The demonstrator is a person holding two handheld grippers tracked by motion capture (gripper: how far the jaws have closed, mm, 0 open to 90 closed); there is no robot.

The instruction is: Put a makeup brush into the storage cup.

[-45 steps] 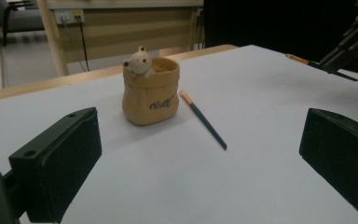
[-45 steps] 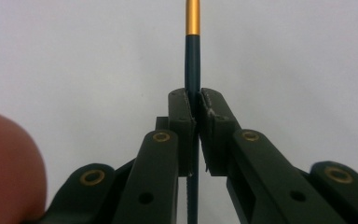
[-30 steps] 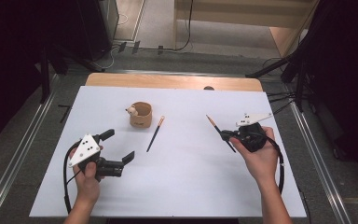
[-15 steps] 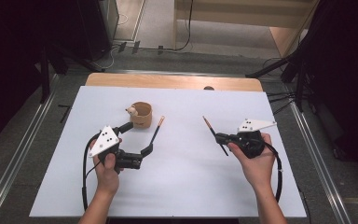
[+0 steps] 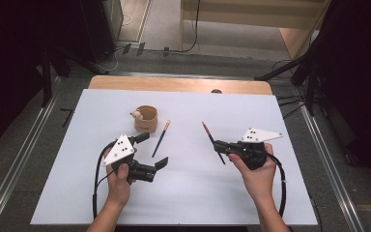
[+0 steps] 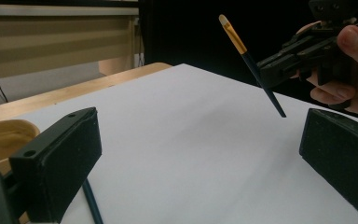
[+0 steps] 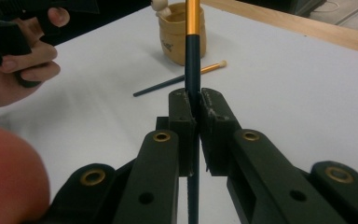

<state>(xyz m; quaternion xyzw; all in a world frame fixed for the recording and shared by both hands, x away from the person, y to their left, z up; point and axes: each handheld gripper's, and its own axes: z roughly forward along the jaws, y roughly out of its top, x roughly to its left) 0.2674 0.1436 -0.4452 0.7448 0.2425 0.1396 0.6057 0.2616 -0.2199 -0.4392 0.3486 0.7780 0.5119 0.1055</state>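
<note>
Right gripper clamps a brush, raised, tip tilted away. Left gripper jaws wide, low over table, second brush between them.

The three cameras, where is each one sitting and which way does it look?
High view: above the person's side, looking forward and down on the white table; forearms and both hands show.
Left gripper view: rides the left claw, looking across the table at the held brush.
Right gripper view: rides the right claw, facing the cup.
Shared: the gripper views both see the held brush.
</note>
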